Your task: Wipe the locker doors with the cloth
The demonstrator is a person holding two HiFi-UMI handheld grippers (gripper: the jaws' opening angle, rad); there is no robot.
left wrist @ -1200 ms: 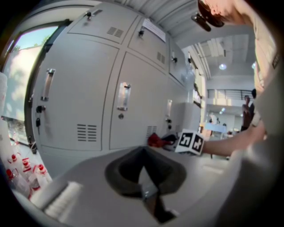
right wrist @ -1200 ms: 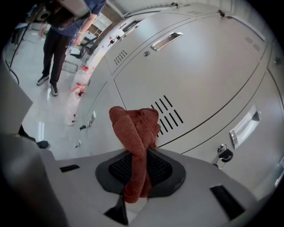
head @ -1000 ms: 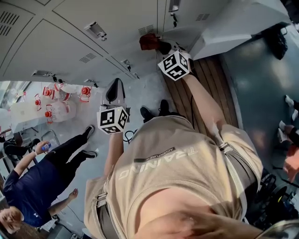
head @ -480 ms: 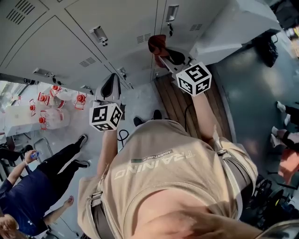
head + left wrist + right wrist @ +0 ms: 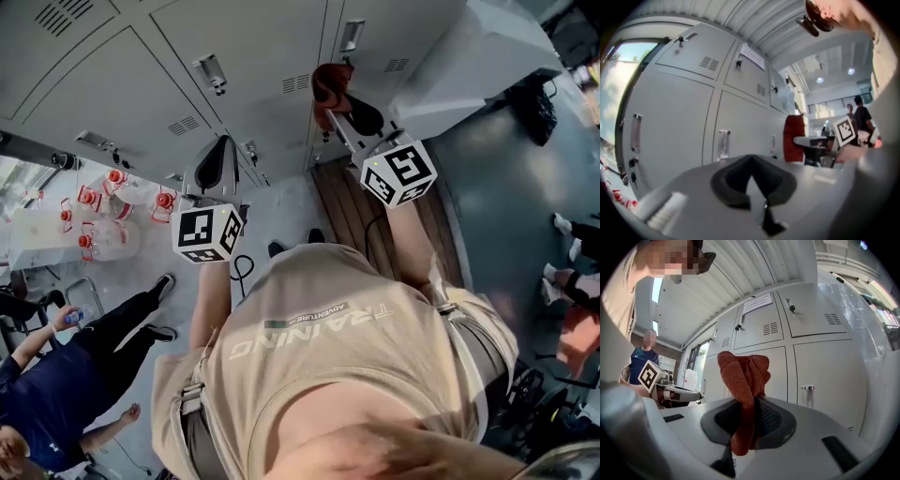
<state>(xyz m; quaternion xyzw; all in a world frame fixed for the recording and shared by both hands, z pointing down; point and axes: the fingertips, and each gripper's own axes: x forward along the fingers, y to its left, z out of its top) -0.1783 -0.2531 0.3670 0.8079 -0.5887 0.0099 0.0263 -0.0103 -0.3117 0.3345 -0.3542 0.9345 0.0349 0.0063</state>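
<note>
Grey locker doors fill the top of the head view. My right gripper is shut on a red-orange cloth, which is held up close to a door. In the right gripper view the bunched cloth stands up out of the right gripper, with locker doors behind it. My left gripper hangs further left, near the lower lockers. Its jaws are shut with nothing in them, as the left gripper view shows. That view also shows locker doors and the cloth.
A wooden bench runs below the lockers under my right arm. Several red-capped water bottles stand on the floor at left. A person in dark blue stands at lower left. A black bag lies at the far right.
My right gripper has moved to the right along the lockers with the cloth in it. The left gripper has shifted slightly left. The person at lower left has moved a little.
</note>
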